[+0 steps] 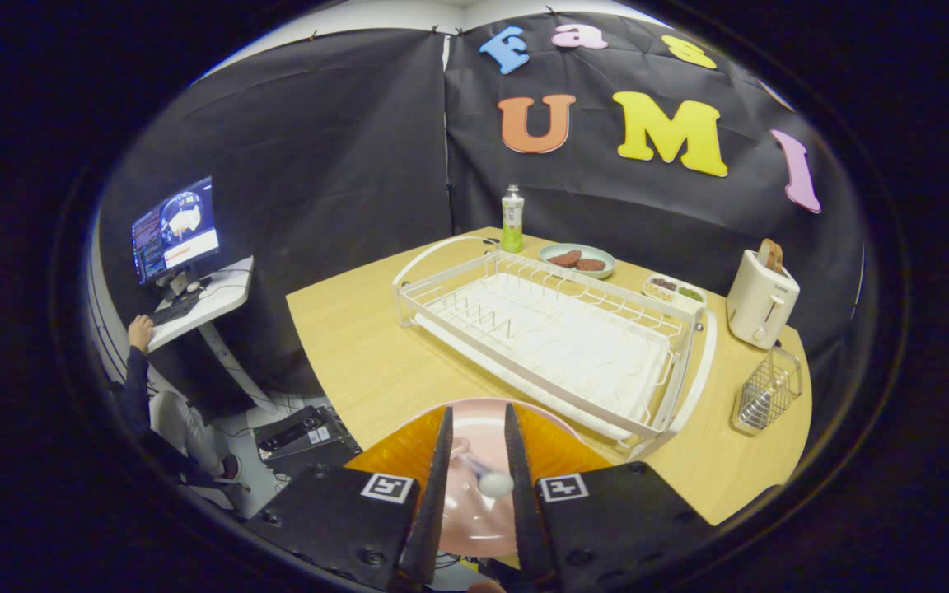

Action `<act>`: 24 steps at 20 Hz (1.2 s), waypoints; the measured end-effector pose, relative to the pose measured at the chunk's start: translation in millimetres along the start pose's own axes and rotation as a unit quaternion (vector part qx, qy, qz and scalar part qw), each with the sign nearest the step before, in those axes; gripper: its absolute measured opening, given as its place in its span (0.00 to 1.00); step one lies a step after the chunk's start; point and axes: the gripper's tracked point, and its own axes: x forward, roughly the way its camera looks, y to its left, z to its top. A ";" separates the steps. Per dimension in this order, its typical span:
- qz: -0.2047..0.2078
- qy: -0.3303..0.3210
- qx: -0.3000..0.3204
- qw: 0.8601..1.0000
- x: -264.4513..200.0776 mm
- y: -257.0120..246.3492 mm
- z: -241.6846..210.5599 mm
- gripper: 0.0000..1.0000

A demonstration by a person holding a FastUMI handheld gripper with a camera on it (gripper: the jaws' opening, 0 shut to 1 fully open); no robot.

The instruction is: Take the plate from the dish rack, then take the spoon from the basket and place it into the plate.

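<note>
Gripper above the pink plate at the table's near edge, fingers close together, holding nothing; spoon lies in plate; dish rack and basket beyond

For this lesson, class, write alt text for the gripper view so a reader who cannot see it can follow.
The tool has its fingers close together over a pink plate on the near table edge. Whether they grip anything there cannot be told. Beyond lie a white dish rack, a wire basket, a toaster and a bottle.
</note>
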 end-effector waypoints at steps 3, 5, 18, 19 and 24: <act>-0.009 -0.006 0.012 1.000 2.8 -11.2 1.5 0.47; -0.026 -0.023 0.022 0.999 -0.2 -22.9 8.3 0.61; -0.215 -0.228 0.065 0.947 -99.5 -80.9 78.6 0.70; -0.228 -0.237 0.073 0.941 -106.8 -83.6 77.6 0.70; -0.277 -0.270 0.110 0.915 -140.4 -96.0 74.8 1.00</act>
